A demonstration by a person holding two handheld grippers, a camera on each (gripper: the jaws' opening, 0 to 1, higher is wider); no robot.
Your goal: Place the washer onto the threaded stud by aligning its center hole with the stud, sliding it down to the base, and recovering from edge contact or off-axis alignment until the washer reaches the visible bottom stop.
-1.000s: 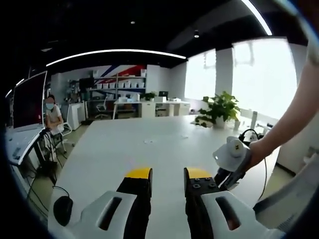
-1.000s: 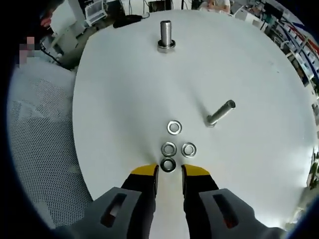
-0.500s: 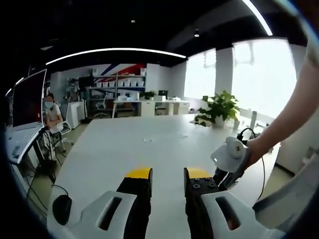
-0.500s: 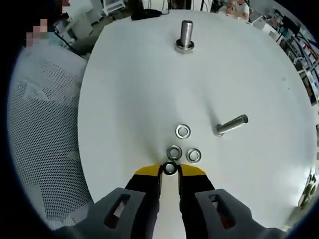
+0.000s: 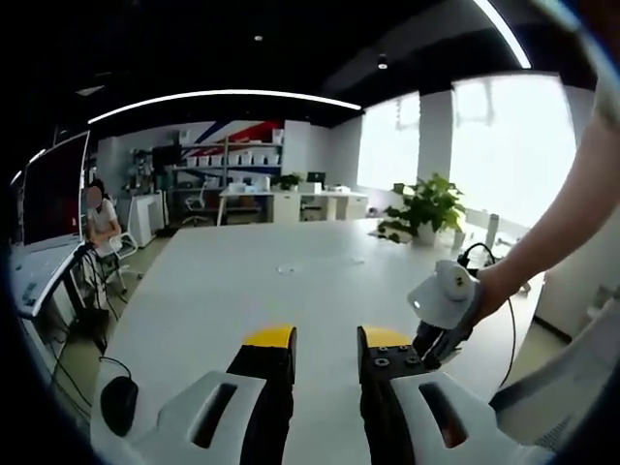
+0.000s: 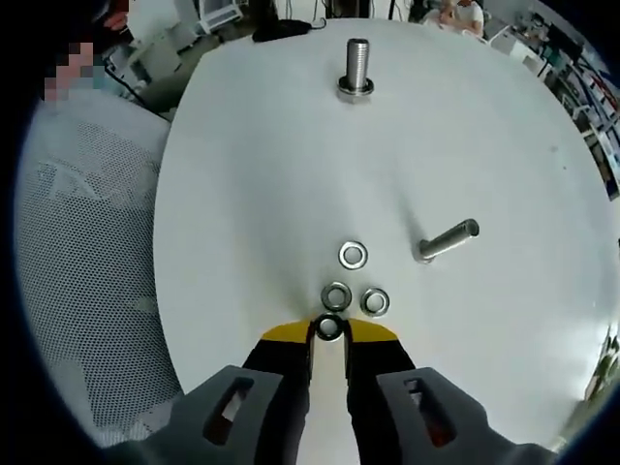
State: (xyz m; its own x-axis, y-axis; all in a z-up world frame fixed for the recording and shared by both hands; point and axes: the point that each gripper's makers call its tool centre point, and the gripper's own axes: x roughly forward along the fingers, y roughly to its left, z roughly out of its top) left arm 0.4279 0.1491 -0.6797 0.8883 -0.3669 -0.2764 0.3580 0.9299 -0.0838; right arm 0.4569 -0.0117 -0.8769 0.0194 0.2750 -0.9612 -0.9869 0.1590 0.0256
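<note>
Closing from a second ago, my right tool [image 6: 329, 329] is now pinching the nearest washer [image 6: 329, 327] on the bench [image 6: 252, 174], well short of the upright stud [image 6: 356, 68]. I'm holding my left tool [image 5: 326, 339] open, gripping nothing, above the bench.

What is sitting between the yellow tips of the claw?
A dark washer sits between the right gripper's yellow tips, flat on the white table. Whether the tips touch it cannot be seen.
</note>
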